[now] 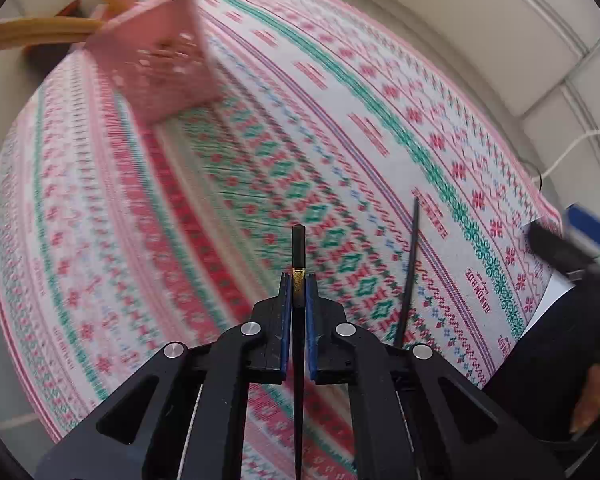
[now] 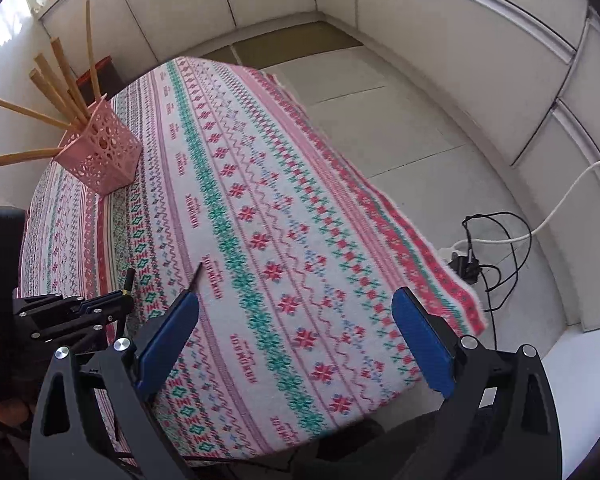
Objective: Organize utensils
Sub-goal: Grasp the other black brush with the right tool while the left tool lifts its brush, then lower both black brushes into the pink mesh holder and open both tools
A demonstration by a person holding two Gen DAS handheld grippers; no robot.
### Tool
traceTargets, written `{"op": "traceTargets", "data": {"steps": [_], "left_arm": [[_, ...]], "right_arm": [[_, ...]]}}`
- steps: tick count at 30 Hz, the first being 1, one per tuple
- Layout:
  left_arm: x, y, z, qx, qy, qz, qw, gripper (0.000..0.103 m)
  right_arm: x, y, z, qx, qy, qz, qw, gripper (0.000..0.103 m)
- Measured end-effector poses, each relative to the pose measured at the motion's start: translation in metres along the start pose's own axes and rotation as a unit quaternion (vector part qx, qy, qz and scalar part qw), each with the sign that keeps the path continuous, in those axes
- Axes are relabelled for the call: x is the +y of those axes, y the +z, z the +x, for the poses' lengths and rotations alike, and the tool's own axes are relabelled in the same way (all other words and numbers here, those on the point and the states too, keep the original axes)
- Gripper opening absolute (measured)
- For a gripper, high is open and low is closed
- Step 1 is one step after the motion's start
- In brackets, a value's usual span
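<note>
My left gripper (image 1: 299,280) is shut on a black chopstick (image 1: 299,248) with a gold band, whose blunt end sticks out past the blue pads above the patterned tablecloth (image 1: 220,184). A second black chopstick (image 1: 410,272) lies on the cloth just to its right. A pink perforated basket (image 1: 156,64) holding several wooden utensils (image 1: 40,32) stands at the far left. In the right wrist view, my right gripper (image 2: 296,300) is open and empty above the cloth. The second chopstick's tip (image 2: 196,276) shows beside its left finger. The left gripper (image 2: 116,302) with its chopstick (image 2: 129,280) is at the left.
The tablecloth's right edge (image 2: 380,200) drops off to a pale tiled floor. A power strip with black and white cables (image 2: 466,260) lies on the floor by white cabinets (image 2: 460,60). A person's hand (image 1: 596,396) shows at the lower right of the left wrist view.
</note>
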State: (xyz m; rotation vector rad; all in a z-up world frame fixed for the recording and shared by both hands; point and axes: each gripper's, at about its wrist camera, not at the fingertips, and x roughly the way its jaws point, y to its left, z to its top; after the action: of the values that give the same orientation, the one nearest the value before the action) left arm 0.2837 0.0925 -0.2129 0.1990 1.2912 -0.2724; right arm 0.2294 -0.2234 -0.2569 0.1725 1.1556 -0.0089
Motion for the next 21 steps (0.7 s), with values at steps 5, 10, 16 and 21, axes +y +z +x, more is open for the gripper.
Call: {"op": "traceTargets", "data": {"steps": [5, 10, 16, 21], "left_arm": [[0.04, -0.021, -0.057, -0.075, 0.005, -0.058, 0.9955, 0.006], [0.063, -0.035, -0.096, -0.126, 0.012, -0.1, 0.9869, 0.006], [0.071, -0.045, -0.133, -0.194, 0.014, -0.12, 0.9735, 0.006], [0.071, -0.054, -0.153, -0.225, -0.009, -0.127, 0.9659, 0.006]], "right_arm": [[0.053, 0.0, 0.045, 0.068, -0.053, -0.031, 0.996, 0.072], [0.086, 0.001, 0.058, 0.064, -0.065, -0.041, 0.995, 0.026], [0.1, -0.003, 0.045, 0.026, -0.015, -0.044, 0.999, 0.004], [0.093, -0.004, -0.013, -0.039, 0.066, -0.064, 0.995, 0.005]]}}
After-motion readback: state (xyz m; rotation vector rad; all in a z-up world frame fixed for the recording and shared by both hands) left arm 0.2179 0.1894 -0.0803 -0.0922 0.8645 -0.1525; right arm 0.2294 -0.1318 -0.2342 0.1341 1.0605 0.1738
